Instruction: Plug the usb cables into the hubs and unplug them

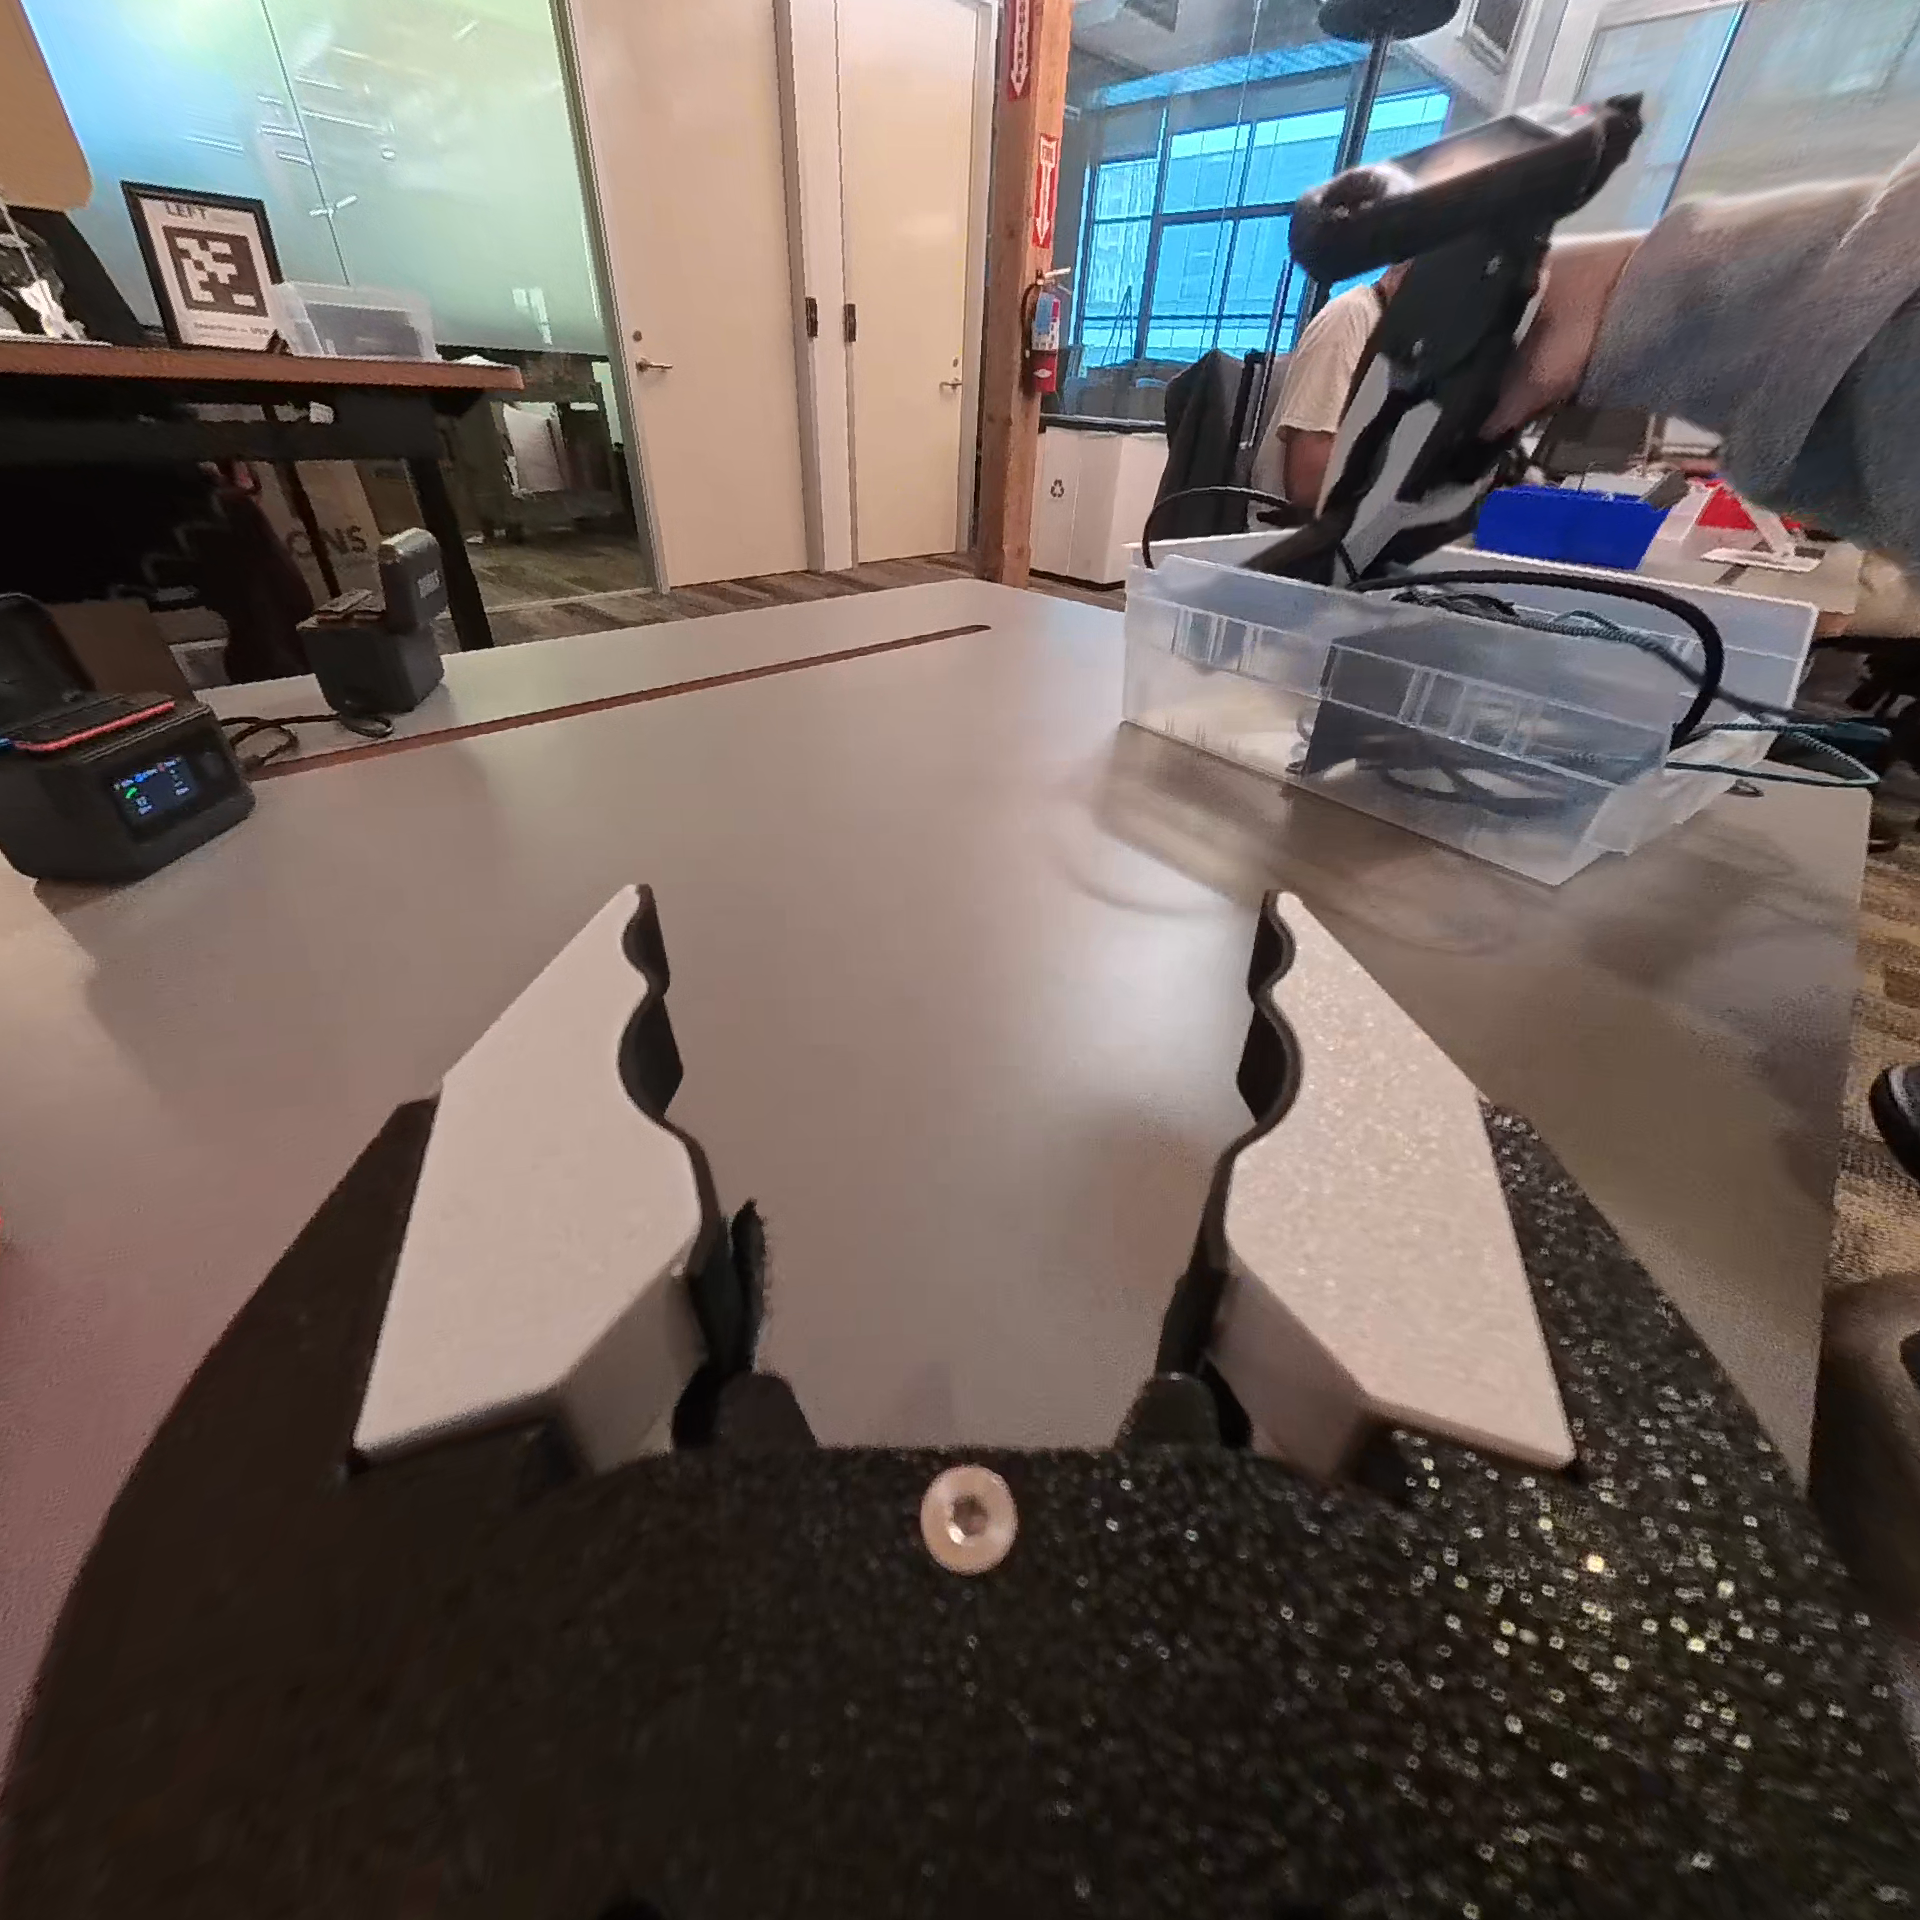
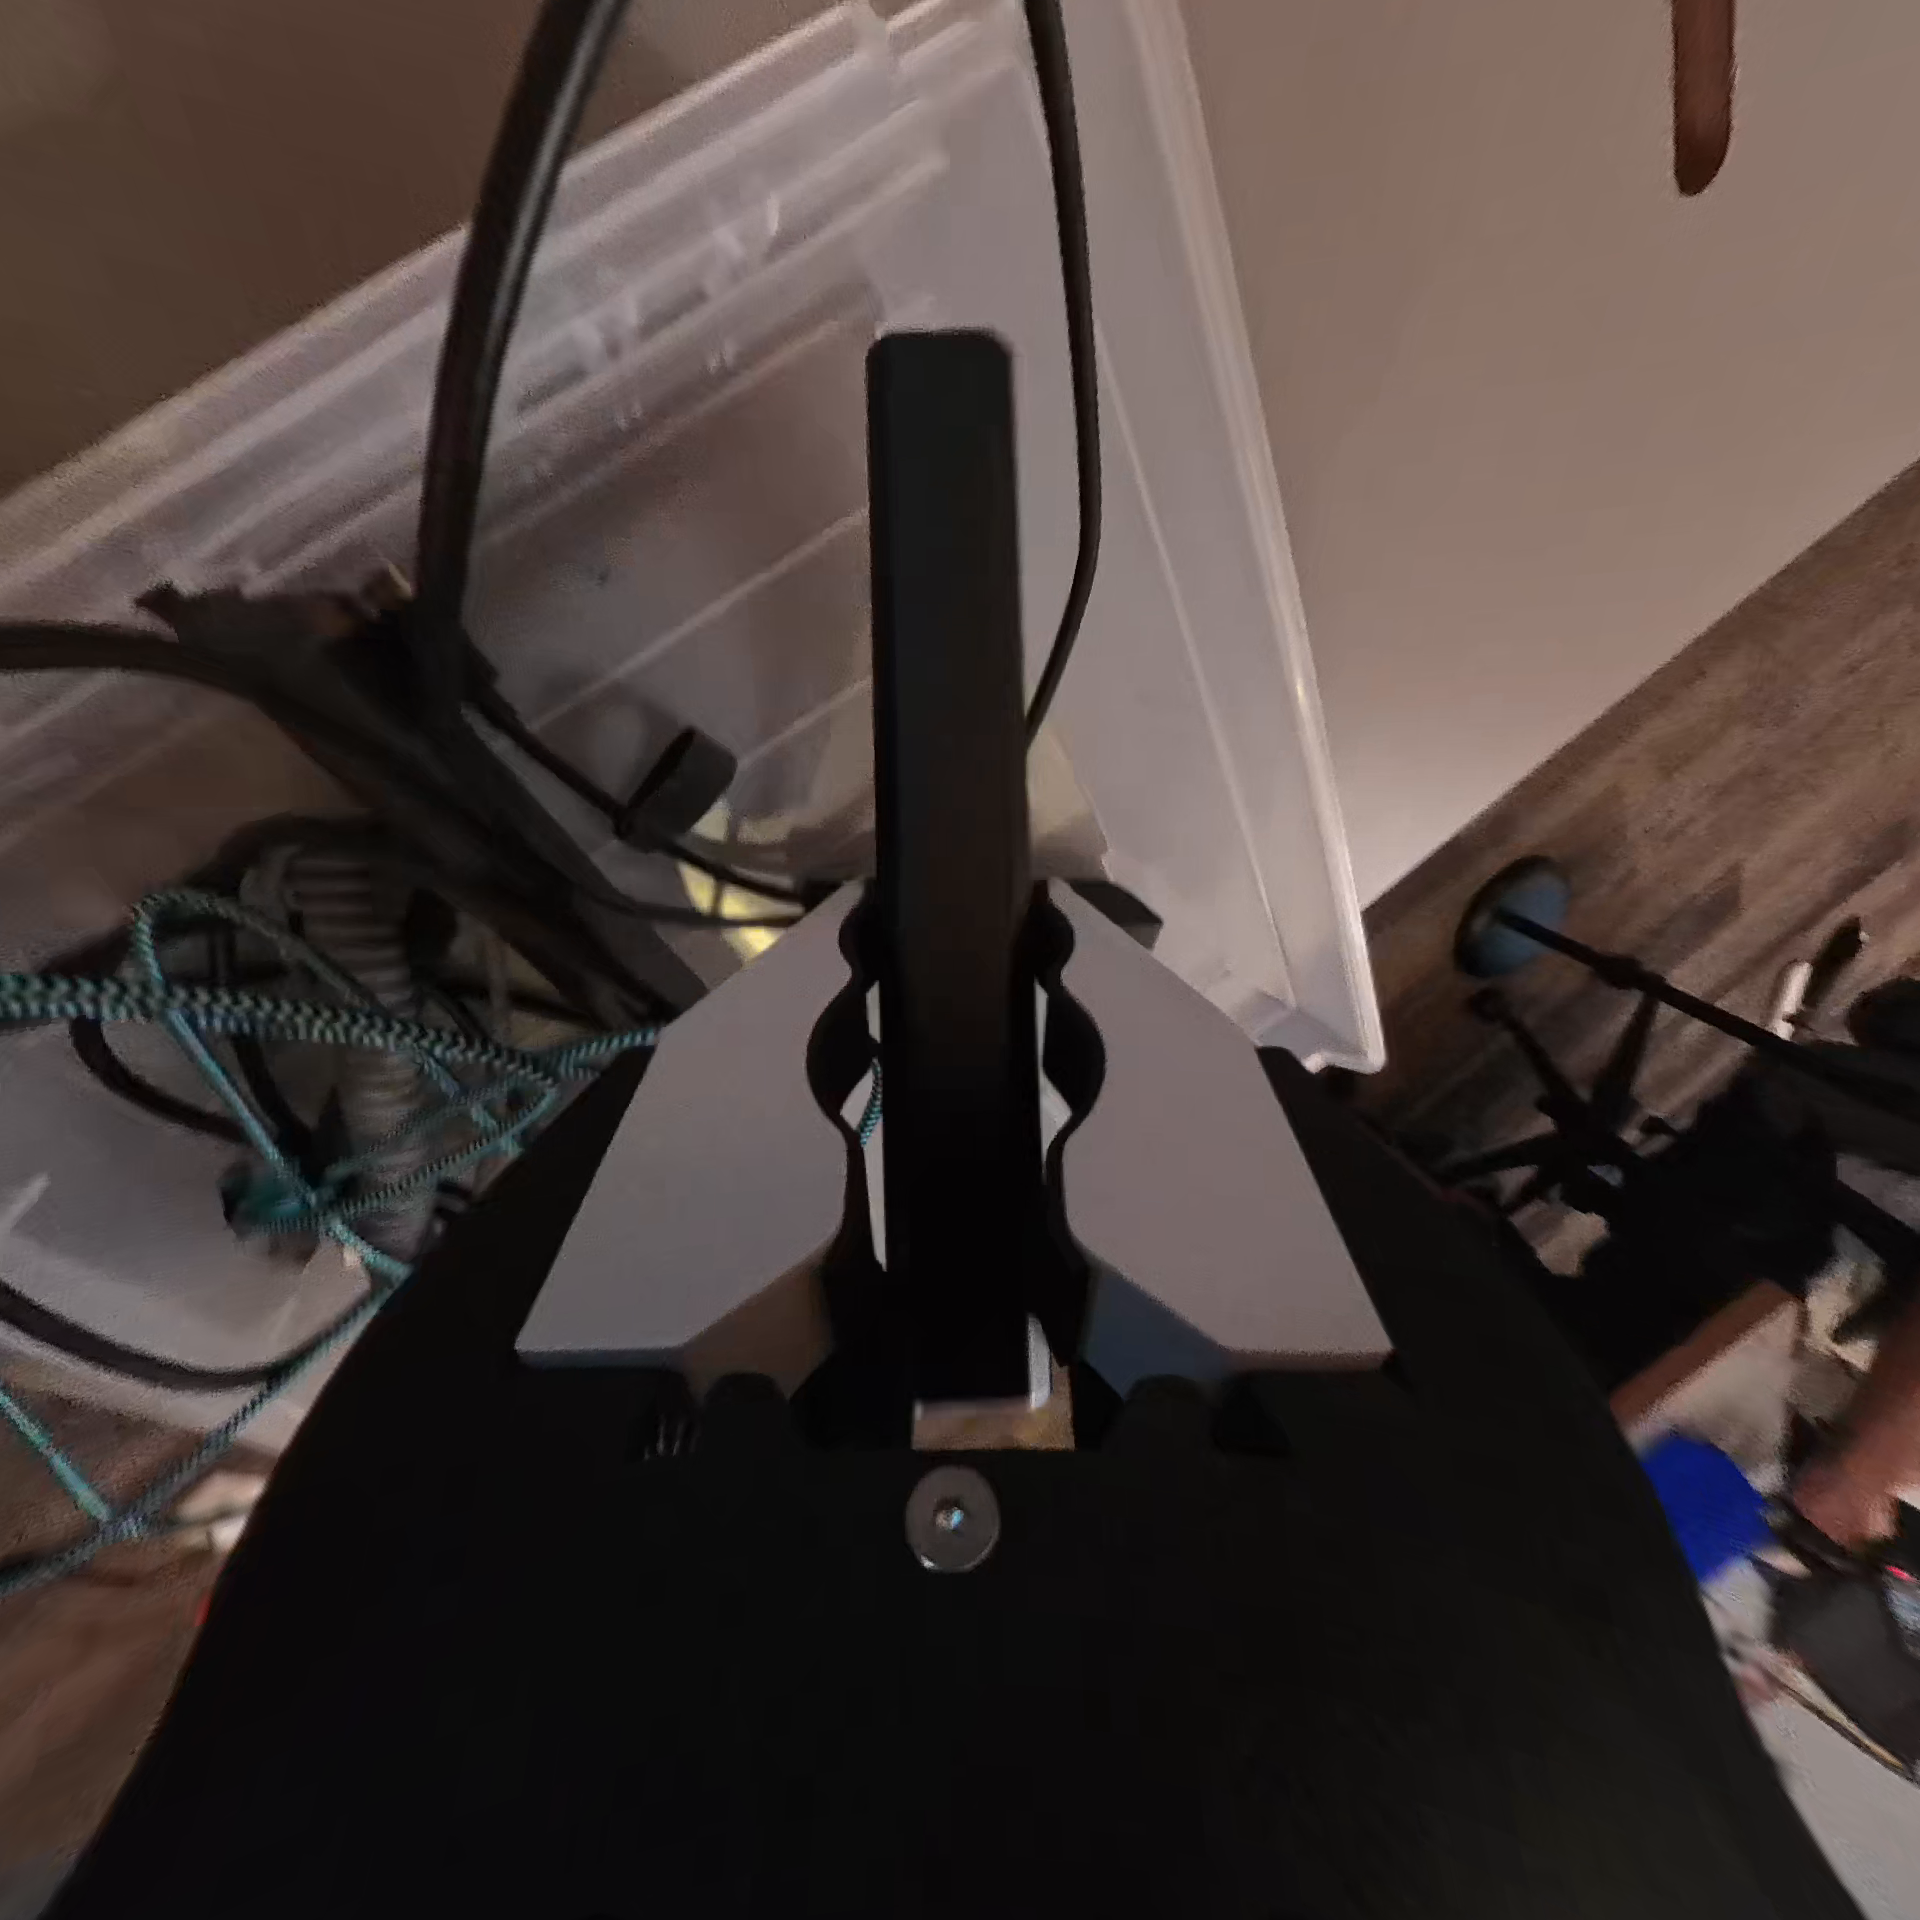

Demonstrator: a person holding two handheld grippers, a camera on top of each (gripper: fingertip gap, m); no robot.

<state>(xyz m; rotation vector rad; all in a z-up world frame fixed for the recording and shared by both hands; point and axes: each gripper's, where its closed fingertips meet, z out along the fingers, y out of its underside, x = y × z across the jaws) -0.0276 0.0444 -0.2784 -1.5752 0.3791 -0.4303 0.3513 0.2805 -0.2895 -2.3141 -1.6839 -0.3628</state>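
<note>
USB hub (image 2: pixel 951 790): long black bar, clamped lengthwise between the two fingers of the right gripper (image 2: pixel 954 914), far end pointing away from the camera. It sits over the clear plastic bin (image 2: pixel 1226 582); whether it touches the bin floor cannot be told from the blurred right wrist view.

Cables, all in the bin:
- thick black cable (image 2: pixel 468 343) arching up out of the tangle at left
- thin black cable (image 2: pixel 1081 436) running along the right side of the hub
- teal braided cable (image 2: pixel 208 997) in loose loops at lower left, beside a grey ribbed cable (image 2: pixel 384 1101)

No plug can be seen seated in the hub.

Left gripper (image 1: pixel 956 904): fingers spread wide, nothing between them, held low over the bare grey table (image 1: pixel 914 790), well apart from the bin.

From the left wrist view: the bin (image 1: pixel 1226 644) stands at the far right of the table, black cables looping over its rim, a teal one (image 1: pixel 1808 753) trailing out on the right side. Right gripper (image 1: pixel 1340 551) angled down into the bin, held by a hand (image 1: pixel 1569 322) in a grey-blue sleeve.

Also on the table, far left: a black device with a small lit screen (image 1: pixel 125 790) and a dark grey charger-like block (image 1: pixel 374 644).
</note>
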